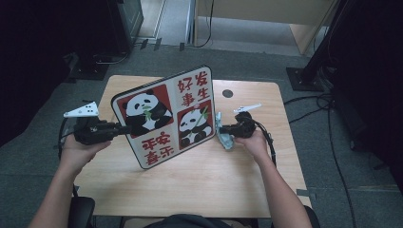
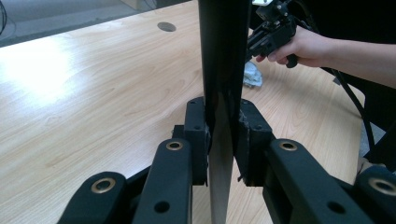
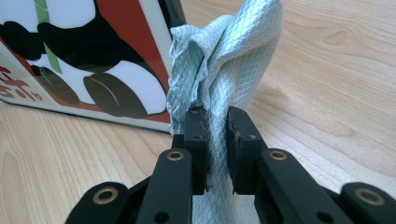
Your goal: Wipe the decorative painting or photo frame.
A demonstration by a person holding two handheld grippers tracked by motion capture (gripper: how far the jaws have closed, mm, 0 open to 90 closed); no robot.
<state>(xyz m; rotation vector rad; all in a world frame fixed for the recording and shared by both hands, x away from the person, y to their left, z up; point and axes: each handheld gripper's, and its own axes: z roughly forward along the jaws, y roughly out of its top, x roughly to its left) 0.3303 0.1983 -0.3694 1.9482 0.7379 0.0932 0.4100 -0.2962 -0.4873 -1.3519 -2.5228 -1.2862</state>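
Observation:
A glossy board (image 1: 164, 116) printed with two pandas and red characters stands tilted on the wooden table (image 1: 190, 185), its lower edge resting on the tabletop. My left gripper (image 1: 127, 129) is shut on its left edge; the left gripper view shows the dark board (image 2: 223, 56) edge-on between the pads of that gripper (image 2: 223, 140). My right gripper (image 1: 222, 129) is shut on a pale green waffle-weave cloth (image 1: 226, 140), right beside the board's right edge. In the right gripper view the cloth (image 3: 233, 51) rises bunched from that gripper (image 3: 217, 135), next to the board (image 3: 93, 60).
A round cable hole (image 1: 227, 93) sits near the table's far edge. Black stands and cables (image 1: 309, 71) occupy the floor to the right, with dark equipment (image 1: 95, 61) at the back left. Bare tabletop stretches in front of the board.

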